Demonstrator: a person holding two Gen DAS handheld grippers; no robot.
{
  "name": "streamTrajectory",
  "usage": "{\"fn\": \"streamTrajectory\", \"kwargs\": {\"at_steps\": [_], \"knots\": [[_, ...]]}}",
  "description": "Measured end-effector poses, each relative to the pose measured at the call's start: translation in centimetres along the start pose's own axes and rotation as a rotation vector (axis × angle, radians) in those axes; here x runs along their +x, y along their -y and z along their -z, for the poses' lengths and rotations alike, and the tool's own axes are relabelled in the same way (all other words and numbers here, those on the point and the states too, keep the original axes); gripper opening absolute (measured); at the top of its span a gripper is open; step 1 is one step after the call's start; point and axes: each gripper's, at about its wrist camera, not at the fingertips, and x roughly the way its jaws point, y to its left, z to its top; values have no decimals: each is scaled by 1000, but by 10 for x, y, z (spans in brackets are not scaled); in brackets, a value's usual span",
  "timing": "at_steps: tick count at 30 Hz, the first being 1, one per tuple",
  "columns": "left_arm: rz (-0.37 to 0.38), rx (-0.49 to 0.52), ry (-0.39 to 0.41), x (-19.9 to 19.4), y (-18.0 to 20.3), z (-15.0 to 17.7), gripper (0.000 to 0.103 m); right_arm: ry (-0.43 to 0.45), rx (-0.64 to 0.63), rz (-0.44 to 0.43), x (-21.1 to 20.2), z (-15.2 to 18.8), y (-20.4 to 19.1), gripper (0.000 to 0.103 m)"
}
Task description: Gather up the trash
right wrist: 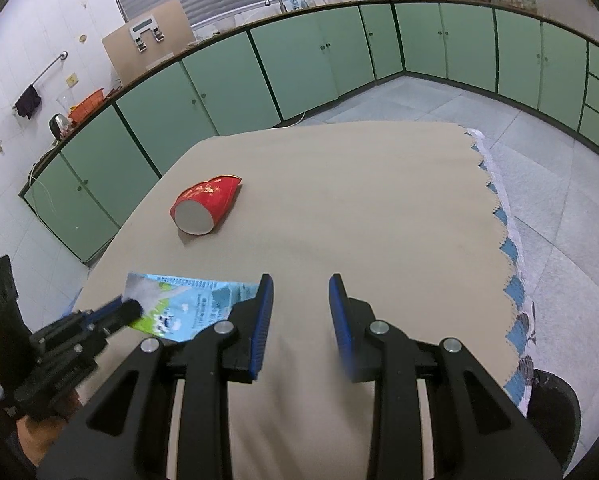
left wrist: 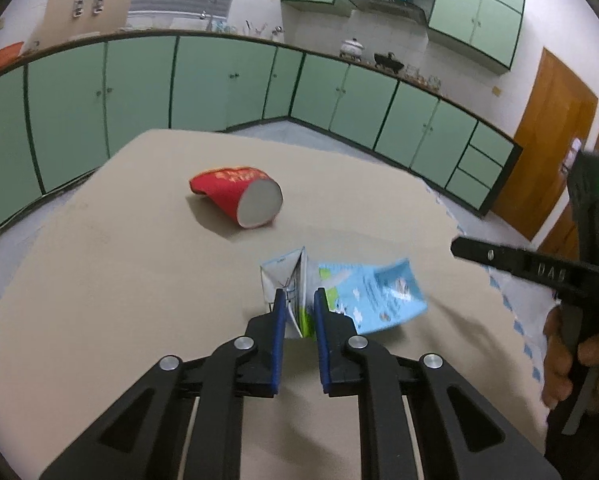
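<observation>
The left claw (left wrist: 297,310) is closed on the folded end of a flattened blue-and-white milk carton (left wrist: 363,296) above the beige worktop (left wrist: 119,280). A crushed red paper cup (left wrist: 237,196) lies on its side at eleven o'clock. The right claw (right wrist: 301,308) is wide apart, holding nothing.

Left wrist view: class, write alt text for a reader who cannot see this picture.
The left hand-held gripper is closed on a flattened blue and white carton at the near side of a table covered in beige cloth. A red paper cup lies on its side farther back, with green kitchen cabinets behind. The right hand-held gripper enters from the right edge.
</observation>
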Motion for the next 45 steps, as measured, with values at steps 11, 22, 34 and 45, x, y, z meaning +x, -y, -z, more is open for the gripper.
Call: {"fn": "streamTrajectory", "kwargs": {"at_steps": [11,22,34,45], "knots": [[5,-11,-43,2,-9,11,15,-1,-8,-3,1,1,-7,30],[-17,12,-26,0,-17,11,50,1,-14,1,-1,3,-10,30],[-66,34,-138,27,-14,11,50,1,-4,4,-3,5,-7,30],[-73,-36,-131,3,-11,38,51,-14,-13,-10,-10,17,-12,30]]}}
